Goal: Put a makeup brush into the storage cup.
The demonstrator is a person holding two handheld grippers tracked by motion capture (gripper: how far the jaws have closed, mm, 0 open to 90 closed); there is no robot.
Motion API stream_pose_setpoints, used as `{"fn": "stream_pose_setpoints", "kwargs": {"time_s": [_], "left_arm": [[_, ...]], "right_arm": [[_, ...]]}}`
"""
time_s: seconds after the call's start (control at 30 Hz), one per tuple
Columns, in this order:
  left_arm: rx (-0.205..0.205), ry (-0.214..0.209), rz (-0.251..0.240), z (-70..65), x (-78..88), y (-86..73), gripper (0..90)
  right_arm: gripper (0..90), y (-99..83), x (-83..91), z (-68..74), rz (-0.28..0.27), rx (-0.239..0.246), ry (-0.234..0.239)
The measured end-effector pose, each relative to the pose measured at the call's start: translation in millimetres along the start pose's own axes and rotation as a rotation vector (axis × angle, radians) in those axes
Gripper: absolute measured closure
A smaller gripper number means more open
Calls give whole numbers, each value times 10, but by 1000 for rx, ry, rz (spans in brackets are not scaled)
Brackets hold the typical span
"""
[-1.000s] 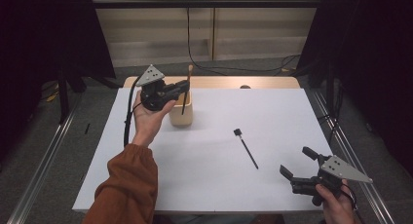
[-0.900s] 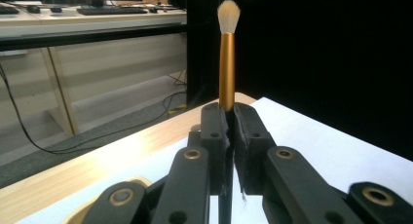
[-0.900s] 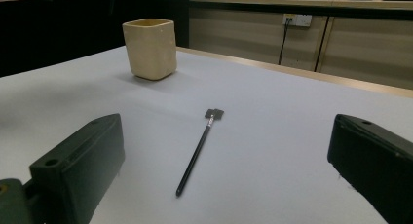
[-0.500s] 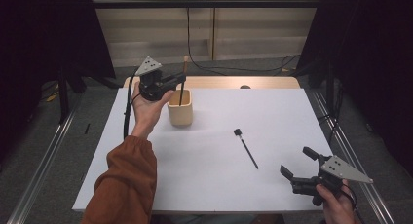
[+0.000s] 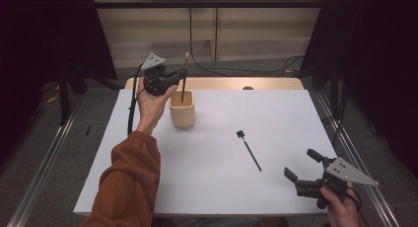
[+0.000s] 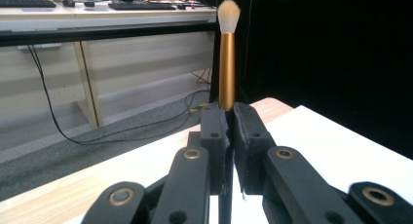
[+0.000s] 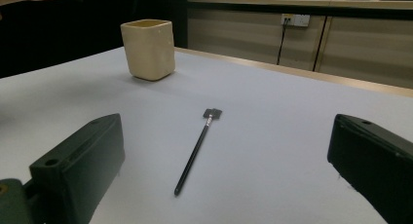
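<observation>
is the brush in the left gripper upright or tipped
Upright: the brush stands vertical in the shut left gripper, bristles up, its lower end over the cup.

Brush (image 6: 226,68) lower handle is hidden behind the closed fingers (image 6: 214,136) in the left gripper view. Cup (image 5: 182,108) interior cannot be seen.

floor: grey carpet (image 5: 44,177) | walls: black curtains (image 5: 374,64) | back: beige cabinet (image 5: 246,34), trailing cables (image 5: 217,69)
</observation>
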State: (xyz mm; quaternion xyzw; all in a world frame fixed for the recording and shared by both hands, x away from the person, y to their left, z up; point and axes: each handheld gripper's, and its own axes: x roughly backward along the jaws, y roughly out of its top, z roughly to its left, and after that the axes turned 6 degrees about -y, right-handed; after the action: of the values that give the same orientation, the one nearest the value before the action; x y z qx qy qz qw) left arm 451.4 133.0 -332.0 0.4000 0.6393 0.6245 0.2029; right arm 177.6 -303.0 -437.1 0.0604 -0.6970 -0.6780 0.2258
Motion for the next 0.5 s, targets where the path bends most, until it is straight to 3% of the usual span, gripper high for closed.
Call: {"fn": "stream_pose_setpoints", "kwargs": {"time_s": [0.13, 0.5], "left_arm": [[-19, 6, 2, -5, 8, 1, 839], [-15, 8, 7, 21, -11, -92, 838]], "right_arm": [[0, 1, -2, 1, 0, 0, 0], [0, 1, -4, 4, 0, 2, 1]]}}
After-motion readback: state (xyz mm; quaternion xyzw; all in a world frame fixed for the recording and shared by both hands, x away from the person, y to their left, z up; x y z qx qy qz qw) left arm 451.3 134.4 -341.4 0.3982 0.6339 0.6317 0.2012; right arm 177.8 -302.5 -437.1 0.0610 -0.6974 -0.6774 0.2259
